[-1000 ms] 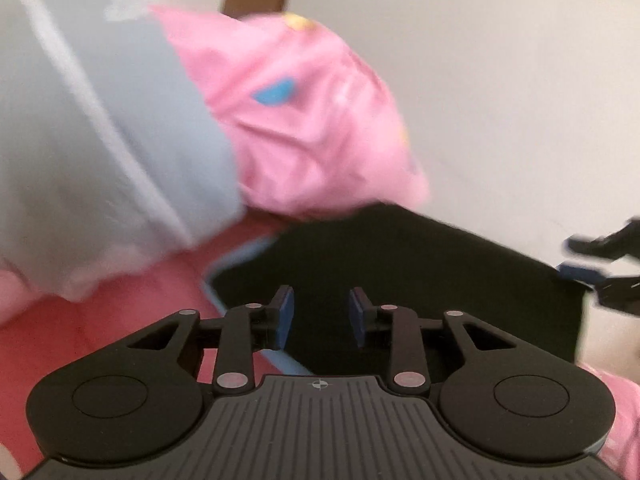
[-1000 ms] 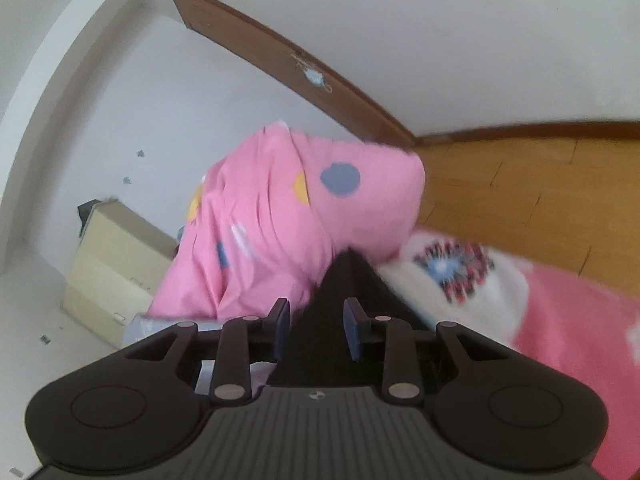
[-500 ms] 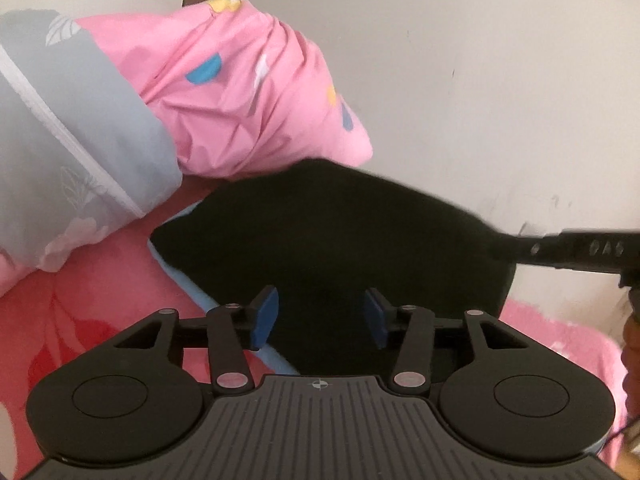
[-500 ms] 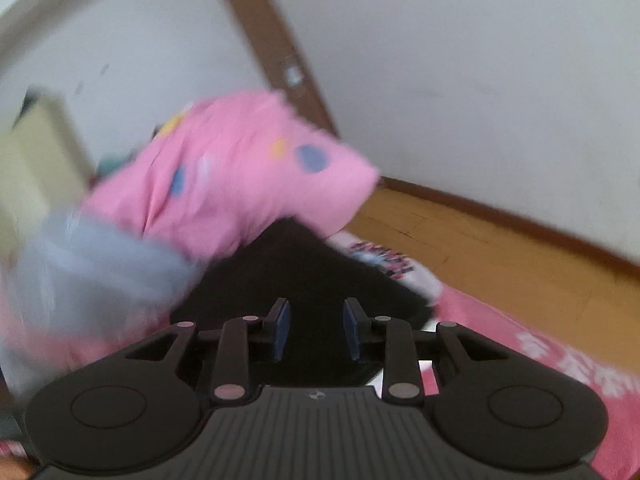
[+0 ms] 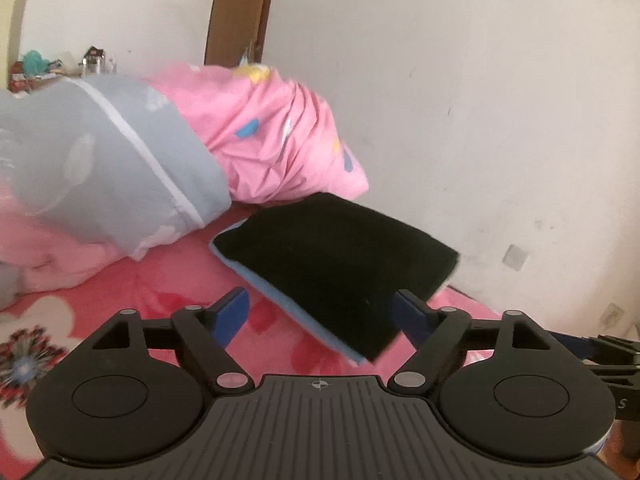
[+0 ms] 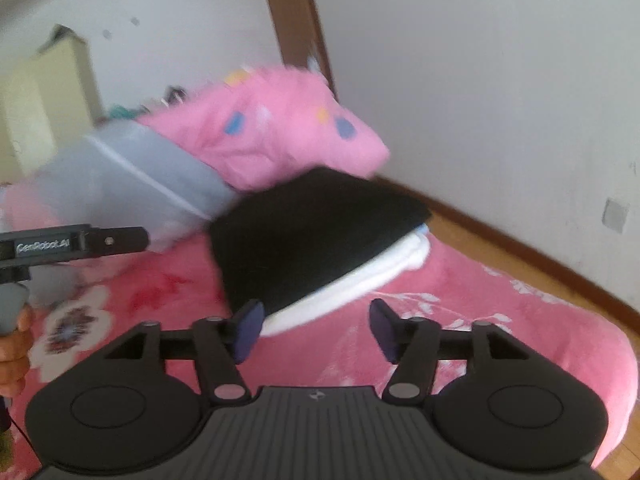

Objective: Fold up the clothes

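A folded black garment [image 5: 340,264] lies on top of a light blue and white folded piece [image 5: 280,300] on the pink flowered bed cover [image 5: 160,304]. In the right wrist view the same black garment [image 6: 308,236] rests on white cloth [image 6: 360,284]. My left gripper [image 5: 322,312] hovers just short of the stack's near corner; its jaws are opening and nothing is between the pads. My right gripper [image 6: 316,328] is likewise back from the stack, its jaws opening and empty. The left gripper's body [image 6: 76,242] shows at the left of the right wrist view.
A pink spotted quilt [image 5: 272,136] and a grey pillow [image 5: 100,168] pile up behind the stack. A white wall [image 5: 480,120] stands close on the right, with wooden floor [image 6: 520,248] beyond the bed edge. A person's hand [image 6: 14,352] holds the left gripper's handle.
Both grippers have let go of the black garment, opened wide and drawn back from it. The garment now lies flat on the stack.
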